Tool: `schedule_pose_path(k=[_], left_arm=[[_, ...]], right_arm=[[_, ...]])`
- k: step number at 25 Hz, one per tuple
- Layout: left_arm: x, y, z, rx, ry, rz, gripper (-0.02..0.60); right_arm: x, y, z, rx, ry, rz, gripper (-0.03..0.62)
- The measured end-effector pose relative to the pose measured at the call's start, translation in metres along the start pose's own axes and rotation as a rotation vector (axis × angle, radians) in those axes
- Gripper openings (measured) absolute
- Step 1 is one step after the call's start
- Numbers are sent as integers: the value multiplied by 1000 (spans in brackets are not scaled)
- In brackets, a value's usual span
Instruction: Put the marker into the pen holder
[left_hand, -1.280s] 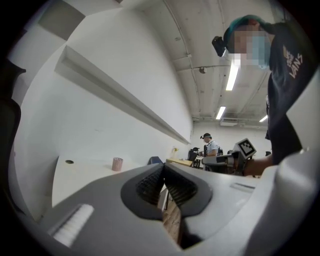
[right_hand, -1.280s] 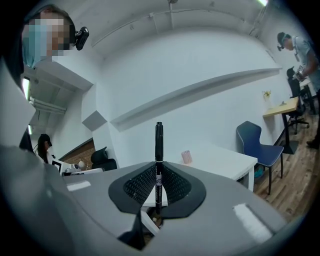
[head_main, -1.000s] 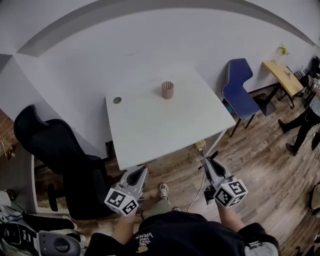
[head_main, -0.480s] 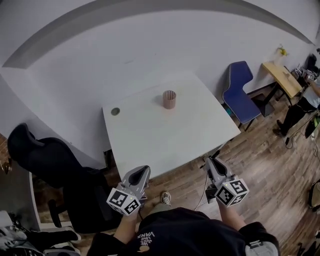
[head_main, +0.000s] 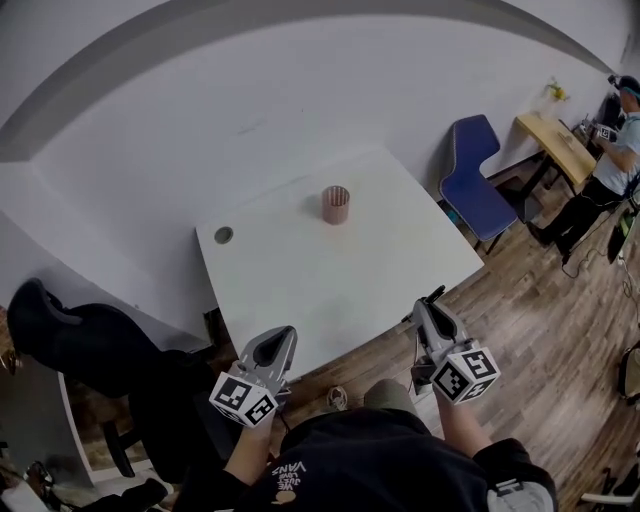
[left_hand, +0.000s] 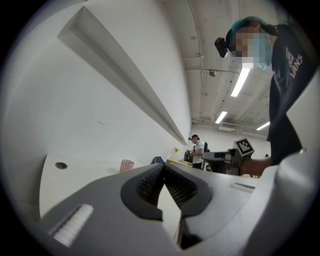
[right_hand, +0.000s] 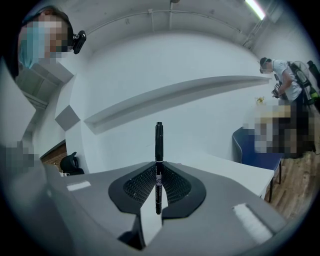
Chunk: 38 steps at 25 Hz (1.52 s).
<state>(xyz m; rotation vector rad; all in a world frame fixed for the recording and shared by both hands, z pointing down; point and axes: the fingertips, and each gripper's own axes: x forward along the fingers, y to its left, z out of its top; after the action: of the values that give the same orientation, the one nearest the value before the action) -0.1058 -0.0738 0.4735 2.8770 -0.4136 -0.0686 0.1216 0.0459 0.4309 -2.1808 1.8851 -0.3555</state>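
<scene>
Right gripper view: the right gripper (right_hand: 158, 165) clamps a black marker (right_hand: 159, 142) upright; the left gripper (left_hand: 164, 169) sits closed and empty; the pen holder (head_main: 336, 205) stands on the bench (head_main: 290, 280).

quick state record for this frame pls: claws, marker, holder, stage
left claw: shut, nothing between the jaws
right claw: shut on the marker
marker: black, upright, sticking out above the jaws
pen holder: upright on the table's far half, apart from both claws
table: white, both claws at its near edge
stage: marker held, not yet in the pen holder
</scene>
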Motion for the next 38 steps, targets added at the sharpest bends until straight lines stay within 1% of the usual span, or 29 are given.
schedule_pose_path(k=[5, 8, 16, 23, 28, 35, 38], left_arm=[[12, 7, -8, -6, 4, -10, 52], [23, 11, -9, -9, 4, 7, 52], [55, 30, -3, -22, -10, 116, 52], [83, 43, 0, -23, -30, 186, 54], [98, 48, 4, 1, -46, 241, 54], [109, 57, 9, -20, -106, 319, 52], [113, 58, 7, -9, -99, 354, 52]], right_arm=[[15, -7, 2, -1, -12, 5, 37], [29, -15, 2, 1, -8, 23, 37], [86, -42, 13, 3, 19, 104, 37], [139, -60, 14, 0, 61, 177, 37], [177, -64, 20, -25, 72, 249, 36], [229, -62, 33, -60, 64, 342, 36], [252, -61, 35, -79, 61, 380, 36]])
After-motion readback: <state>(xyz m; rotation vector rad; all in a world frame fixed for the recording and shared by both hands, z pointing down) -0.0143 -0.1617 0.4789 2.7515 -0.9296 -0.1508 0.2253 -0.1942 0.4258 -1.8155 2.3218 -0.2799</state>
